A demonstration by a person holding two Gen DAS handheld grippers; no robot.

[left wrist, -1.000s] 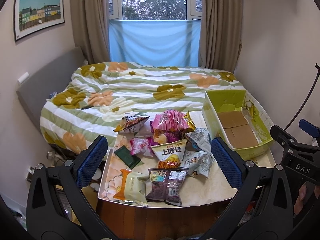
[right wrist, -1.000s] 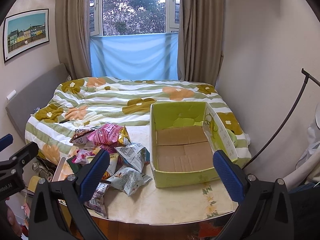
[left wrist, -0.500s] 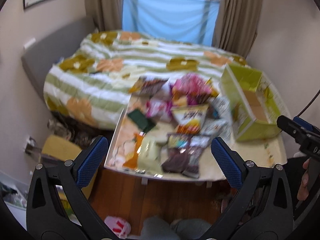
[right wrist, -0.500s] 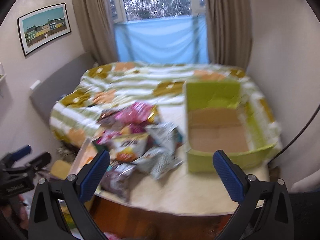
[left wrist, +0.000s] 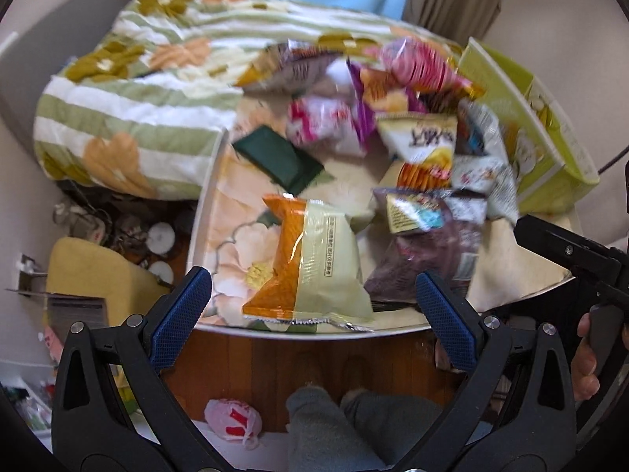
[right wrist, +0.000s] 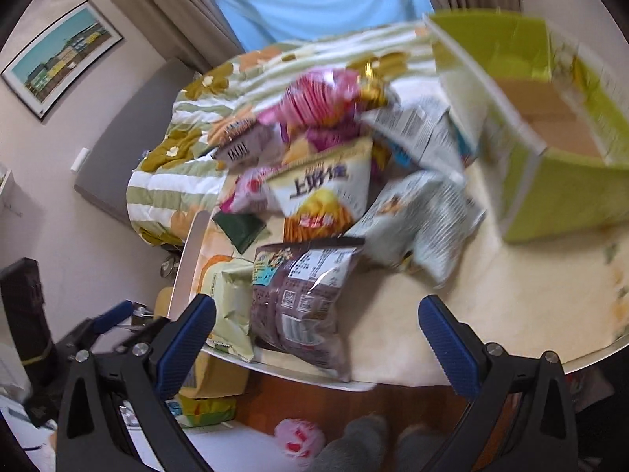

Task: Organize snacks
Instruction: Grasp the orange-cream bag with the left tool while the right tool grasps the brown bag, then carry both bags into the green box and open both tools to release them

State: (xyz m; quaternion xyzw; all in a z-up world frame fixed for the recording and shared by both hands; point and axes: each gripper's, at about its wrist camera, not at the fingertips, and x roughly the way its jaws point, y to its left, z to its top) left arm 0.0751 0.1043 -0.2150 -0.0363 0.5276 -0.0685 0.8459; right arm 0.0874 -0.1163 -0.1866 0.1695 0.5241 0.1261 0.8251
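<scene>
Snack bags heaped on a floral table beside 1 green box.

About 10 bags lay in the pile [left wrist: 393, 149], blur preventing a surer count: 1 orange-and-cream bag [left wrist: 314, 263] and 1 purple bag [right wrist: 302, 299] nearest the edge of the table [right wrist: 511, 314]. The green box [right wrist: 550, 149] held nothing but its bare cardboard floor. The left gripper [left wrist: 314, 310] and right gripper [right wrist: 316, 330] both gaped wide above the near bags, gripping nothing.
</scene>
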